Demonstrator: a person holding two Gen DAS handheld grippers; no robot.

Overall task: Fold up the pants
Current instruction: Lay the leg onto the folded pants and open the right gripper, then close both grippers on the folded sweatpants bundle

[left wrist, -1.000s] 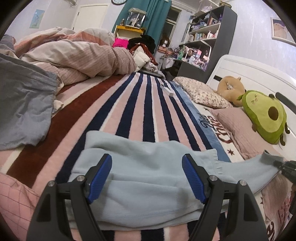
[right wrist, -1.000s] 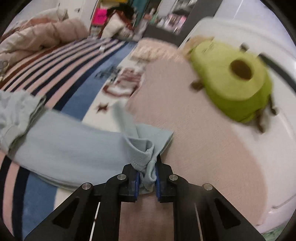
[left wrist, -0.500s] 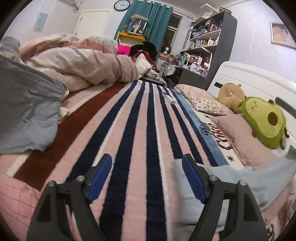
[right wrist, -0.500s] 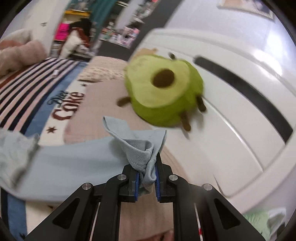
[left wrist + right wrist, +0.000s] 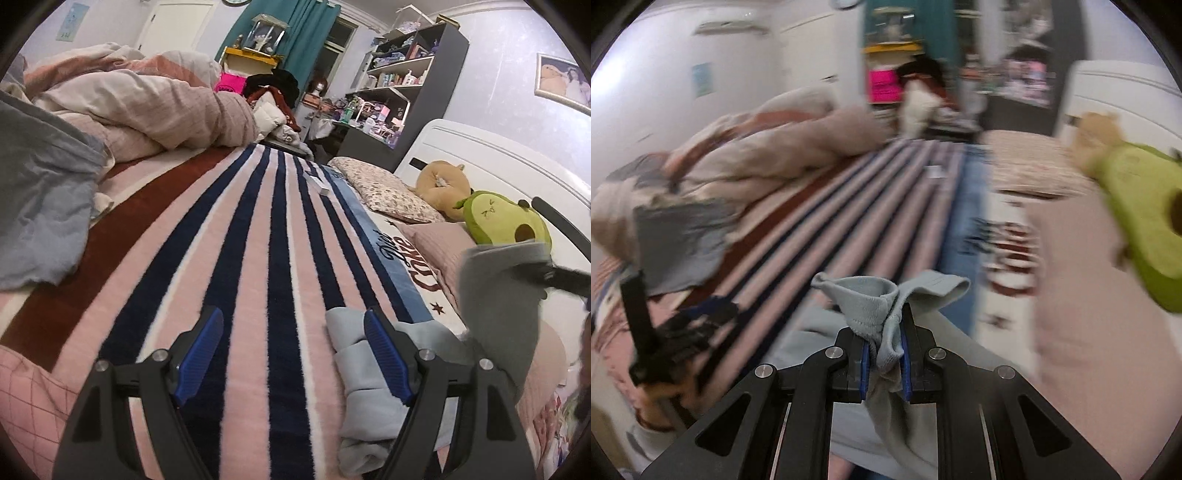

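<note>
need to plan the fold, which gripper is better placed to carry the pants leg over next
Right. The right gripper is already shut on the light blue pants cuff and lifts it, while the left gripper is open over the striped blanket, holding nothing.

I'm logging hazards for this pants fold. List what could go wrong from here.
1. The right tongs pinch only a bunched cuff of the light blue pants; it might slip out mid-swing.
2. The left tongs are open and hold nothing, so the pants' bunched end on the striped blanket may drag and skew the fold.
</note>
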